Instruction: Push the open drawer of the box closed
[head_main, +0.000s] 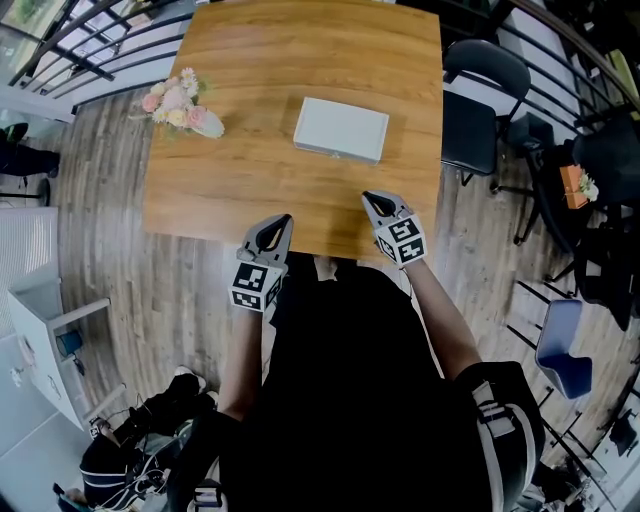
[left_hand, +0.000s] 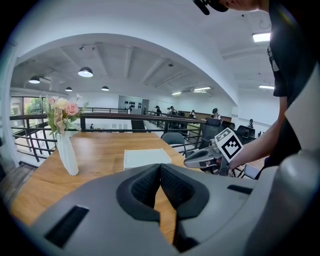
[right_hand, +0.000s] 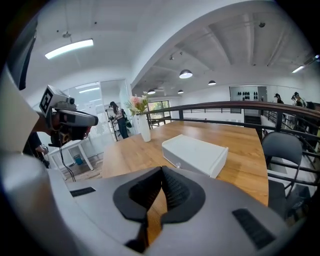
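Note:
A flat white box (head_main: 340, 128) lies in the middle of the wooden table (head_main: 230, 190). Its long front face, with a small knob (right_hand: 178, 165), is turned toward me; how far the drawer stands out I cannot tell. My left gripper (head_main: 283, 219) hovers over the table's near edge, shut and holding nothing, with the box (left_hand: 146, 157) ahead of it. My right gripper (head_main: 368, 197) is also shut and empty, a short way in front of the box (right_hand: 195, 154) and slightly to its right. Each gripper shows in the other's view: right gripper (left_hand: 200, 159), left gripper (right_hand: 75, 118).
A white vase of pink flowers (head_main: 185, 108) stands at the table's left side. Dark chairs (head_main: 485, 90) stand right of the table, with a railing (head_main: 90, 50) behind. A white cabinet (head_main: 50, 340) and a seated person (head_main: 150, 440) are at lower left.

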